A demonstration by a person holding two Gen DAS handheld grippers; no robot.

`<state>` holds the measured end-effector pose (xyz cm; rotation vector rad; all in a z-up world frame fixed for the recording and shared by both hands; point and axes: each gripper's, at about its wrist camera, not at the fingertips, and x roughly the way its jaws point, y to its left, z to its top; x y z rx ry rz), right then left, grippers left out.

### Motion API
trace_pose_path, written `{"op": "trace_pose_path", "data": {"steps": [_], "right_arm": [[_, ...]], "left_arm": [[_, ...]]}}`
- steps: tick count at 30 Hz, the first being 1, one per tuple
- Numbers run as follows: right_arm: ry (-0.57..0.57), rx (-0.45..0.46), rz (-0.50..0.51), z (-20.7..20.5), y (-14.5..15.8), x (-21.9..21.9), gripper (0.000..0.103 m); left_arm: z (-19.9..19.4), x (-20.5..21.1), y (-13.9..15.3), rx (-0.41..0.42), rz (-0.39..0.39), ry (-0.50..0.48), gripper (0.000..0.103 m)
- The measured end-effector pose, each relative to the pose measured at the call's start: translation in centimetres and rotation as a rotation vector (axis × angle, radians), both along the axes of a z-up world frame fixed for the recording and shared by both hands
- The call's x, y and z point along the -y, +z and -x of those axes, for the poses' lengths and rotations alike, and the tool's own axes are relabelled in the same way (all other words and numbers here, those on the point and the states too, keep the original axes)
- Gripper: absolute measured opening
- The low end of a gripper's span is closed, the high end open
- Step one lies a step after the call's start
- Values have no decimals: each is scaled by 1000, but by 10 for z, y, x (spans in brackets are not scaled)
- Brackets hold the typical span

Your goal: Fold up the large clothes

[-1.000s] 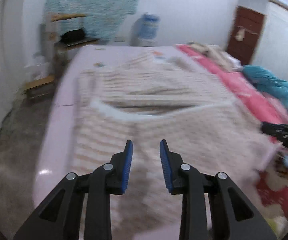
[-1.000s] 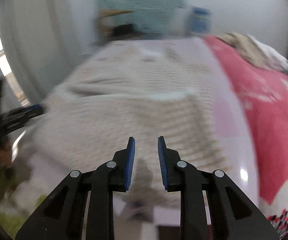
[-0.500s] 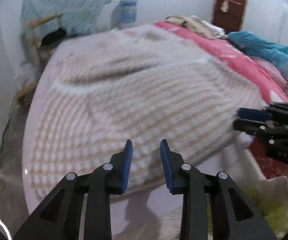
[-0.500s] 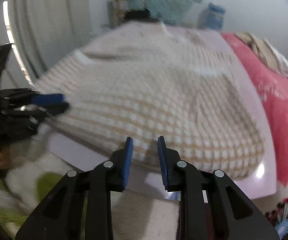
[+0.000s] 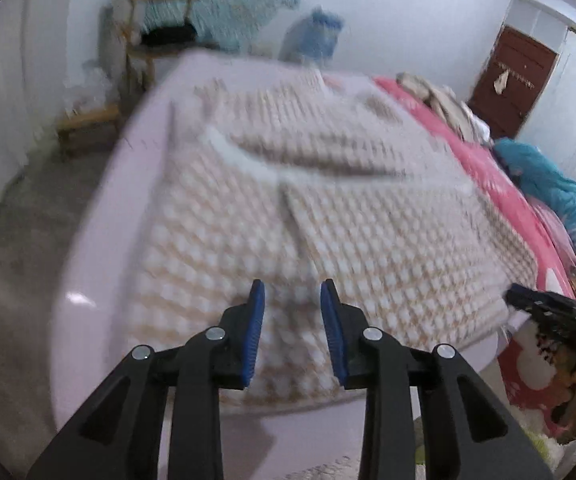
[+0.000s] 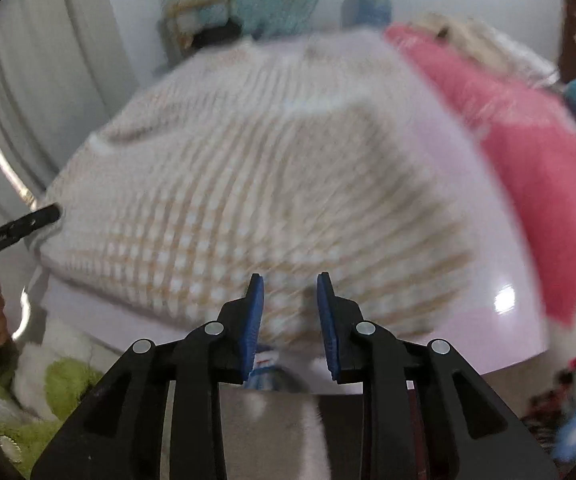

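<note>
A large cream and beige knitted sweater (image 5: 328, 208) lies spread flat on a pale lilac board (image 5: 100, 216), sleeves folded across its body. It also shows in the right wrist view (image 6: 256, 184). My left gripper (image 5: 293, 300) is open and empty, hovering over the sweater's near hem. My right gripper (image 6: 290, 294) is open and empty over the near hem further right. The right gripper's tip (image 5: 544, 304) shows at the sweater's right corner, and the left gripper's tip (image 6: 28, 224) at its left corner. Both views are motion-blurred.
A pink bedspread (image 5: 500, 184) with a teal garment (image 5: 548, 176) lies right of the board. A wooden chair (image 5: 156, 36) and a stool (image 5: 88, 120) stand at the far left. A green and white rug (image 6: 56, 384) lies below the board's front edge.
Both grippers have swung over the near hem, staying open and empty. The left view has moved closer to the sweater. The sweater has not moved.
</note>
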<state>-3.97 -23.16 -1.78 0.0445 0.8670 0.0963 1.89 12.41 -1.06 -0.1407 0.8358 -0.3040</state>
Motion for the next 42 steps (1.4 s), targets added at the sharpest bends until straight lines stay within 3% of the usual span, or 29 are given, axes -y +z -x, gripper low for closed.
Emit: {"op": "trace_pose_path", "data": {"steps": [2, 3, 5, 7, 13, 17, 22, 24, 25, 29, 32, 34, 37, 40, 42], "right_arm": [[-95, 17, 45, -1, -3, 17, 27], [-122, -10, 40, -6, -13, 25, 27], [-131, -72, -37, -15, -34, 39, 27], [-128, -58, -22, -18, -22, 36, 27], [-90, 66, -66, -33, 25, 32, 49], [-8, 68, -140, -72, 27, 6, 57], [37, 25, -155, -109, 11, -20, 61], [13, -64, -144, -119, -12, -25, 62], [9, -66, -153, -124, -17, -24, 63], [3, -57, -152, -120, 1, -19, 65], [-18, -28, -166, -114, 12, -12, 71], [-46, -32, -125, -118, 6, -10, 76], [-60, -90, -83, -131, -17, -11, 78], [-48, -81, -30, -132, -9, -22, 80], [-44, -61, -64, -128, 2, -21, 80]], "left_arm": [[-4, -11, -5, -3, -41, 52, 34], [-11, -16, -17, -48, -52, 70, 34], [-18, -23, -29, -98, 12, 71, 34], [-17, -23, -17, -89, 18, 71, 34], [-20, -15, 15, 5, -19, 37, 44], [-48, 15, 19, 6, -56, 11, 52], [-76, 64, 15, -5, -164, 0, 67], [-89, 81, -1, -42, -233, -7, 71], [-96, 88, -12, -80, -266, -6, 72], [-100, 92, -19, -84, -307, 27, 86], [-103, 88, -21, -112, -295, 57, 93], [-104, 85, -22, -126, -286, 77, 97], [-102, 85, -23, -129, -287, 84, 98], [-103, 86, -23, -134, -281, 86, 98], [-104, 85, -24, -139, -276, 90, 98]]}}
